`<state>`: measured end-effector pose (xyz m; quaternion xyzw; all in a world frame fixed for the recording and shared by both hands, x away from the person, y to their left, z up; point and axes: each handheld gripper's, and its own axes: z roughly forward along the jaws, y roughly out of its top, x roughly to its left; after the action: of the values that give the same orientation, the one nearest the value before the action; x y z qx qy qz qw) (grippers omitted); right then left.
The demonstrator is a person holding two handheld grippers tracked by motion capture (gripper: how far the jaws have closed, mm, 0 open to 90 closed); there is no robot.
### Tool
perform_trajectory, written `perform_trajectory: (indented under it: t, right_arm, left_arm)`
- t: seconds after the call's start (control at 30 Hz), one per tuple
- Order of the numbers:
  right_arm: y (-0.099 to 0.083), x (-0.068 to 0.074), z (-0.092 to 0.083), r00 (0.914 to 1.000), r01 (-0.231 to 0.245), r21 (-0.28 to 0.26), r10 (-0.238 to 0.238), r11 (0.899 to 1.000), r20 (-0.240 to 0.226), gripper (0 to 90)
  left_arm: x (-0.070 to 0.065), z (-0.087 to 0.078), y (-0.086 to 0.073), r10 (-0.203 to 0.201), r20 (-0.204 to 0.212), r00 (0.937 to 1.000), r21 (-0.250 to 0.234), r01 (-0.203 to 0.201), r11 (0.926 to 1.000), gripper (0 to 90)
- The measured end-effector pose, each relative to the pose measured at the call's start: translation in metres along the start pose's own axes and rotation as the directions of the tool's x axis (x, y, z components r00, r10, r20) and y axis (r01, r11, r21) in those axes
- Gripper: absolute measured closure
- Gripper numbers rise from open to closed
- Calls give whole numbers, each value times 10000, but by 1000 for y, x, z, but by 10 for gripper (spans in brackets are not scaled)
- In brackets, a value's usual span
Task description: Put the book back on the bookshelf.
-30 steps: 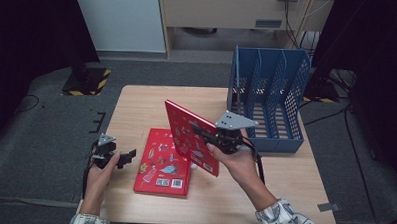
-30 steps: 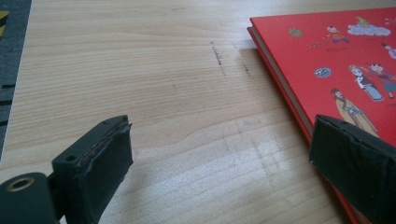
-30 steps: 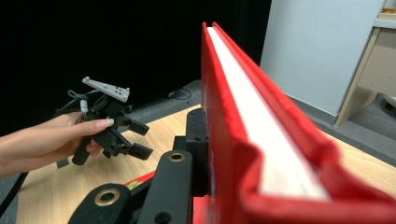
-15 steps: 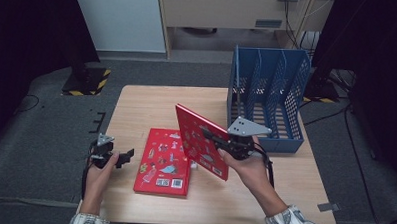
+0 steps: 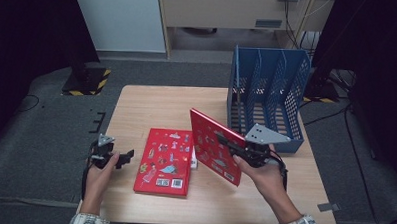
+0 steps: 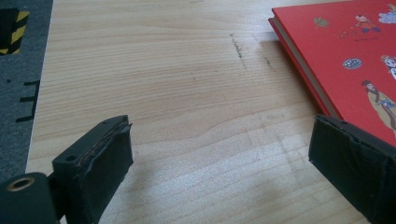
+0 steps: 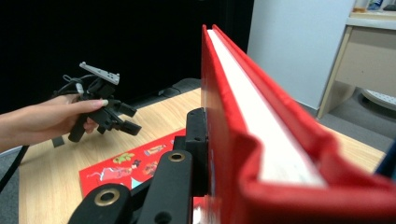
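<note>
A red book (image 5: 215, 145) is clamped in the right gripper (image 5: 231, 143), whose jaws are closed narrowly across the book's thickness. In the right gripper view one black jaw is seen pressed flat against the red cover (image 7: 219, 135), with the white page block and the far cover rising beside it. The book is held clear of the table (image 5: 152, 103), standing on edge and tilted, its illustrated cover turned toward the person's left. It is carried just in front of the blue file rack (image 5: 267, 89), near the rack's front left corner (touching it or not cannot be told from the high view). The rack stands at the table's far right, its slots upright.

The left gripper (image 5: 119, 158) is held low over the table's near left edge, and its jaws are spread wide with nothing between them; bare wood is seen between the two black pads (image 6: 105, 168) in the left gripper view. A second red book (image 5: 165, 161) is lying flat on the table, cover up, just to the right of this gripper and apart from it; its corner (image 6: 336, 51) is seen beyond the gripper's right-hand jaw. The left hand (image 7: 56, 116) and its gripper are also visible across the table in the right gripper view.
</note>
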<state>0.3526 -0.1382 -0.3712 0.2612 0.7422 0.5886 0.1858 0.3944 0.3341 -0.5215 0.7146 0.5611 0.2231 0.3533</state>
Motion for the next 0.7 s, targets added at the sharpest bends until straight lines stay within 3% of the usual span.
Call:
perform_trajectory:
  t: [0.7]
  right_arm:
    - [-25,-21,-57,9986,-236,243,224,9994,471,796]
  left_arm:
    - [0,2,-2,95,-136,9999,198,-93,9998,57]
